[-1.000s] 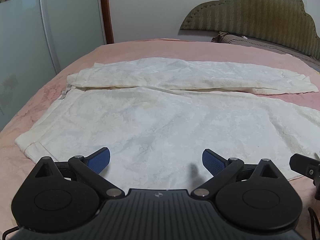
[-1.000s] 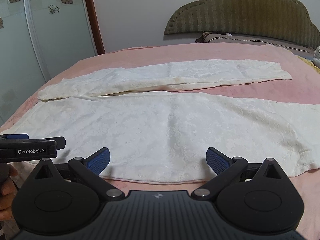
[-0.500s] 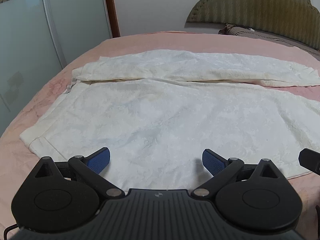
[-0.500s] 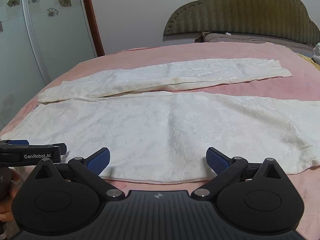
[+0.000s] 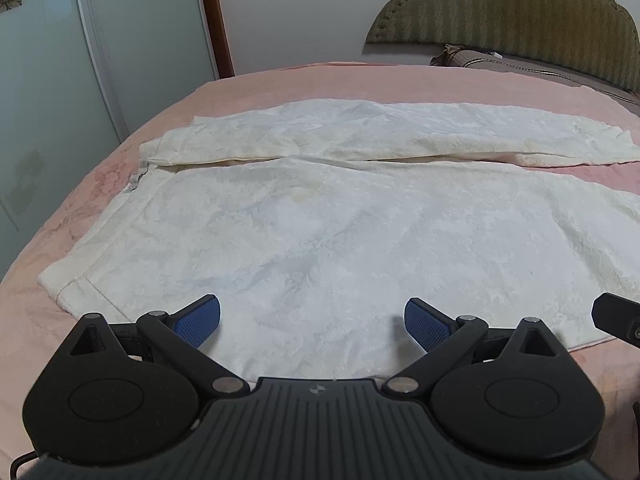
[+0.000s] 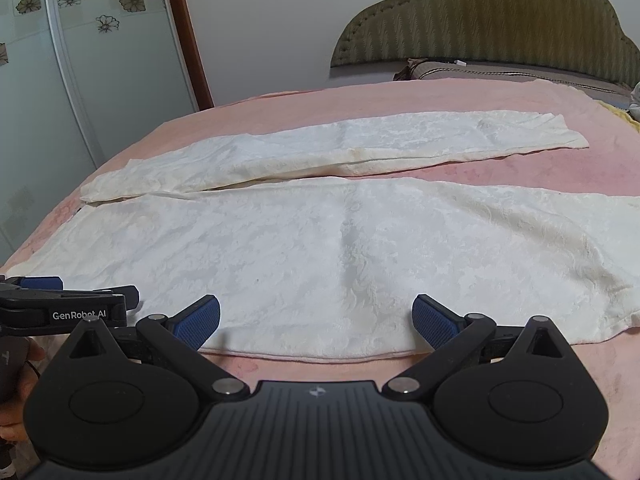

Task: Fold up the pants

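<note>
Cream-white pants (image 5: 320, 216) lie spread flat on a pink bed (image 5: 280, 80), waistband to the left, both legs running to the right. The far leg (image 6: 360, 148) lies apart from the near leg (image 6: 360, 248), with a strip of pink sheet between them at the right. My left gripper (image 5: 312, 318) is open over the near edge of the pants close to the waistband. My right gripper (image 6: 316, 316) is open over the near hem of the near leg, further right. Nothing is between either pair of blue pads (image 5: 200, 318).
An olive padded headboard (image 6: 480, 24) and a brown pillow (image 6: 500, 70) stand at the far right. Frosted sliding doors (image 6: 80, 80) with flower tiles stand to the left, past the bed's edge. In the right wrist view the left gripper's body (image 6: 68, 310) and a hand (image 6: 16, 380) show at lower left.
The left gripper has turned slightly left and dipped toward the pants; the waistband corner has slid rightward in its view. The right gripper has edged slightly closer. Both stay open.
</note>
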